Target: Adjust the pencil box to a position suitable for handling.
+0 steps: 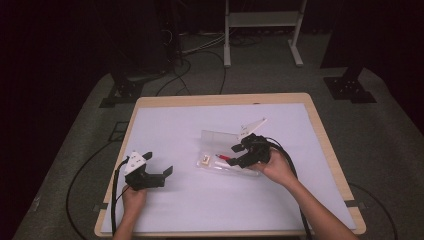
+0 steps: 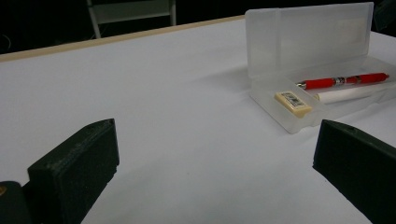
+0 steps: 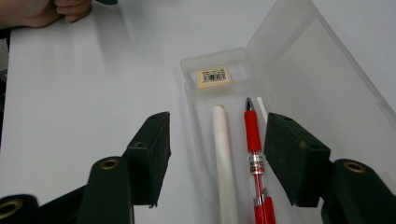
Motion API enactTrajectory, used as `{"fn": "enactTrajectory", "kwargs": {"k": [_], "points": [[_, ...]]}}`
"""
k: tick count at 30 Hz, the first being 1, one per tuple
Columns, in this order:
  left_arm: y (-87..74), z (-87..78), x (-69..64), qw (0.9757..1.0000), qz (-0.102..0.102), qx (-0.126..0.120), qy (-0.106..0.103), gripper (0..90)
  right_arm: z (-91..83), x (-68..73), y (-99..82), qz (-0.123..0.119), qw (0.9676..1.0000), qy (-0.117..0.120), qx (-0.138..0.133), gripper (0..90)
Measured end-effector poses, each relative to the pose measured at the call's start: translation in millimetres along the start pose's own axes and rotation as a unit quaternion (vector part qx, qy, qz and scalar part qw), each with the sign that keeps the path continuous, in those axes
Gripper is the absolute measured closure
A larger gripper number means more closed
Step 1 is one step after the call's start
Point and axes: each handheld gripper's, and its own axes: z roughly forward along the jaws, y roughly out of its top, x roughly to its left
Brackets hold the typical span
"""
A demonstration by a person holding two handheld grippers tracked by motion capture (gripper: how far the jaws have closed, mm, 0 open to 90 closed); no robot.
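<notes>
A clear plastic pencil case [image 1: 216, 137] lies open at the middle of the table, lid [image 3: 322, 79] up. Inside are a small cream eraser [image 3: 214, 76], a white pen [image 3: 224, 158] and a red pen [image 3: 254, 144] side by side. My right gripper [image 3: 217, 154] hovers open just over the case, its jaws on either side of the two pens and touching nothing. The left gripper [image 1: 157, 163] is open and empty over the bare table, left of the case. From there I see the case [image 2: 308, 60], its eraser [image 2: 293, 102] and the red pen [image 2: 345, 81] ahead to the right.
The table [image 1: 310, 210] has a white top with a wooden rim. A white frame stand [image 1: 260, 20] and cables [image 1: 200, 47] sit on the floor behind it. The hand [image 3: 46, 9] holding the left gripper shows at the top left of the right gripper view.
</notes>
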Motion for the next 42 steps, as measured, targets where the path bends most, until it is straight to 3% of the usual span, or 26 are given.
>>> {"fn": "enactTrajectory", "kwargs": {"k": [42], "points": [[-0.2, -0.2, 0.3, 1.0000, 0.000, -0.001, 0.000, 0.0, -46.7, -9.0, -59.0, 0.033, 0.9990, -0.029, -0.004, 37.7]]}}
